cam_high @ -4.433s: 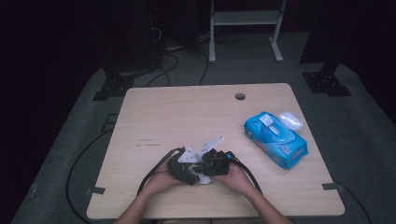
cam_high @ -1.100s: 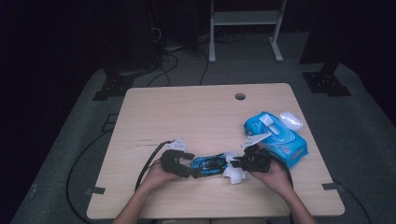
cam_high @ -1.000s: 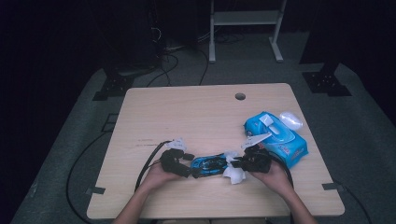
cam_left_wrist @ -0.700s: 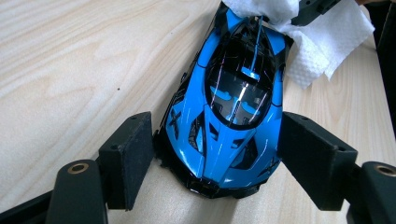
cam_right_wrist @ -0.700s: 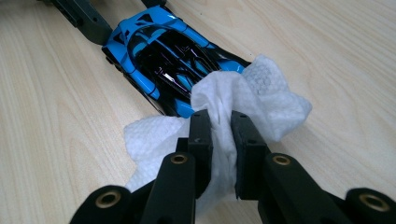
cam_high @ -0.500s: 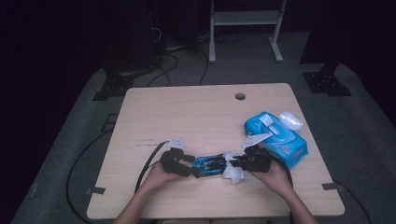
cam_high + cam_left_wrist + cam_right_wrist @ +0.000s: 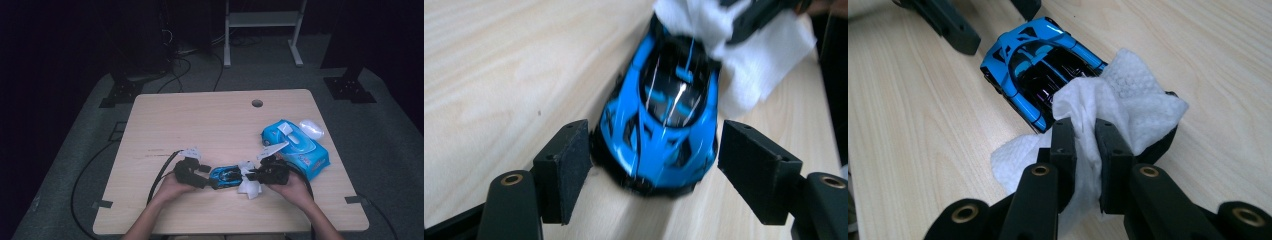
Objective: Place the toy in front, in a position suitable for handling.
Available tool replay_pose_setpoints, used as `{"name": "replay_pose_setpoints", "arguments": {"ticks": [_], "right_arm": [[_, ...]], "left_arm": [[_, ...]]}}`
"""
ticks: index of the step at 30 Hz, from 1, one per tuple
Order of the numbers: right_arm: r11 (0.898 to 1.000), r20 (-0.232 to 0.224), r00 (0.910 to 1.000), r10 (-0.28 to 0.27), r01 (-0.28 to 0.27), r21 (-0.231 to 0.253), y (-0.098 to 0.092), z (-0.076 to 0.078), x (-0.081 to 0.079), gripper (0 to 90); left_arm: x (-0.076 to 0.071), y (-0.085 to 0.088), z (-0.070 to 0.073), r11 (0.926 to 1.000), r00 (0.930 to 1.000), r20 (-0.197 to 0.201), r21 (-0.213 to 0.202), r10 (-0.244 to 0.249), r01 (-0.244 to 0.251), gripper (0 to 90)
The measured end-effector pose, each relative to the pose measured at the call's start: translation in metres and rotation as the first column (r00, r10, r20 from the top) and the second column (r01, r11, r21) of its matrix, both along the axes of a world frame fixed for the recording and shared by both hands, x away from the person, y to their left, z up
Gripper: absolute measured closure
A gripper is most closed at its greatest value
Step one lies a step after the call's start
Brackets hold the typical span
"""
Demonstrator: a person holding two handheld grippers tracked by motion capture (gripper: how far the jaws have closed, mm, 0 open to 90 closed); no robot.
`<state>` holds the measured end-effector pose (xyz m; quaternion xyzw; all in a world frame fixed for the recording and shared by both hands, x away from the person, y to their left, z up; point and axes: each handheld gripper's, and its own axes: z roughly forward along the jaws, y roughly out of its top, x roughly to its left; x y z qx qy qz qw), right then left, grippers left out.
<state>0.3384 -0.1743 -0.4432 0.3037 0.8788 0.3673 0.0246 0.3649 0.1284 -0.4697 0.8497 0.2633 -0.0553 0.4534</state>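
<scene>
A small blue toy car (image 7: 227, 176) lies on the wooden table (image 7: 200, 125) near its front edge, between my two grippers. My left gripper (image 7: 210, 180) straddles one end of the car (image 7: 664, 115). Its pads (image 7: 566, 167) stand just off the car's sides, and the jaws have just been opening. My right gripper (image 7: 252, 176) is shut on a crumpled white wipe (image 7: 1128, 100), which rests against the other end of the car (image 7: 1033, 55). The wipe (image 7: 749, 60) also shows beyond the car in the left gripper view.
A blue pack of wipes (image 7: 295, 147) lies at the right of the table, just behind my right hand. A small white object (image 7: 311, 129) sits at its far corner. A cable hole (image 7: 257, 103) is near the table's back edge.
Since the oldest frame both hands have spread apart and shifted right, and the blue car now lies between them. Over the last second nothing has visibly moved.
</scene>
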Motion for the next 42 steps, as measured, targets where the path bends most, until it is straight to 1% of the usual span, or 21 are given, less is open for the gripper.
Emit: {"name": "replay_pose_setpoints", "arguments": {"ticks": [3,4,5,6,7,8,10,12,13,14,15,17,22,24,28,29,32,35,37,41,42], "right_arm": [[1.000,0.000,1.0000,0.005,-0.005,-0.002,0.001,-0.001,0.000,79.7],[1.000,0.009,0.9999,0.006,-0.006,0.002,0.002,-0.002,-0.001,79.9],[1.000,0.009,0.9999,0.006,-0.006,0.002,0.002,-0.002,-0.001,79.9],[1.000,0.027,0.9996,0.006,-0.006,-0.001,0.002,-0.003,-0.003,80.1],[1.000,0.027,0.9996,0.006,-0.006,-0.001,0.002,-0.003,-0.003,80.1],[1.000,0.040,0.9992,0.005,-0.005,-0.003,0.002,-0.003,-0.005,80.3],[1.000,0.044,0.9990,0.003,-0.002,-0.006,0.003,-0.004,-0.007,80.4],[1.000,0.088,0.9961,0.006,-0.004,-0.026,0.004,-0.004,-0.012,80.6],[1.000,0.088,0.9961,0.006,-0.004,-0.026,0.004,-0.004,-0.012,80.6],[1.000,0.101,0.9949,0.004,-0.001,-0.025,0.004,-0.005,-0.014,80.8],[1.000,0.101,0.9949,0.004,-0.001,-0.025,0.004,-0.005,-0.014,80.8],[1.000,0.127,0.9919,0.003,-0.001,-0.013,0.003,-0.007,-0.018,81.0],[1.000,0.160,0.9871,0.008,-0.006,-0.012,0.002,-0.009,-0.024,81.2],[1.000,0.161,0.9869,0.009,-0.008,-0.010,0.002,-0.009,-0.025,81.3],[1.000,0.180,0.9835,0.019,-0.017,-0.010,0.001,-0.010,-0.029,81.4],[1.000,0.181,0.9833,0.019,-0.018,-0.010,0.001,-0.010,-0.030,81.4],[1.000,0.195,0.9804,0.026,-0.025,-0.011,0.000,-0.011,-0.033,81.4],[0.999,0.206,0.9780,0.030,-0.027,-0.018,0.001,-0.011,-0.036,81.5],[0.999,0.215,0.9760,0.032,-0.028,-0.021,0.001,-0.011,-0.039,81.5],[0.999,0.234,0.9718,0.032,-0.029,-0.018,0.000,-0.012,-0.043,81.5],[0.999,0.236,0.9713,0.033,-0.029,-0.019,0.000,-0.012,-0.044,81.5]], "left_arm": [[0.001,-0.001,0.001,1.0000,0.9999,-0.009,-0.005,0.005,-0.005,28.5],[0.002,-0.002,0.001,0.9999,0.9998,-0.014,0.008,0.012,-0.012,28.5],[0.002,-0.002,0.001,0.9999,0.9998,-0.014,0.008,0.012,-0.012,28.5],[0.002,-0.004,-0.002,0.9992,0.9995,-0.024,0.035,0.020,-0.019,28.5],[0.002,-0.004,-0.002,0.9992,0.9995,-0.024,0.035,0.020,-0.019,28.3],[0.003,-0.005,-0.004,0.9982,0.9991,-0.037,0.058,0.020,-0.018,27.4],[0.003,-0.005,-0.005,0.9981,0.9988,-0.046,0.059,0.019,-0.016,26.8],[0.003,-0.005,-0.004,0.9980,0.9985,-0.048,0.059,0.027,-0.024,26.8],[0.003,-0.005,-0.004,0.9980,0.9985,-0.048,0.059,0.027,-0.024,26.8],[0.004,-0.006,-0.004,0.9982,0.9975,-0.065,0.054,0.028,-0.025,26.8],[0.004,-0.006,-0.004,0.9982,0.9975,-0.065,0.054,0.028,-0.025,26.8],[0.007,-0.006,-0.006,0.9988,0.9964,-0.077,0.035,0.036,-0.033,27.0],[0.008,-0.011,-0.006,0.9991,0.9962,-0.081,0.031,0.032,-0.030,27.1],[0.008,-0.013,-0.006,0.9992,0.9968,-0.076,0.031,0.027,-0.024,27.0],[0.008,-0.013,-0.006,0.9992,0.9974,-0.069,0.036,0.019,-0.016,27.1],[0.008,-0.014,-0.006,0.9993,0.9968,-0.076,0.031,0.024,-0.022,27.1],[0.006,-0.015,-0.006,0.9992,0.9970,-0.072,0.031,0.027,-0.024,27.5],[0.006,-0.015,-0.006,0.9989,0.9969,-0.069,0.032,0.037,-0.035,31.6],[0.005,-0.014,-0.006,0.9988,0.9978,-0.057,0.037,0.034,-0.032,34.2],[-0.001,-0.015,-0.005,0.9989,0.9992,-0.019,0.031,0.034,-0.034,35.4],[-0.002,-0.014,-0.005,0.9989,0.9993,-0.018,0.033,0.033,-0.033,35.5]]}}
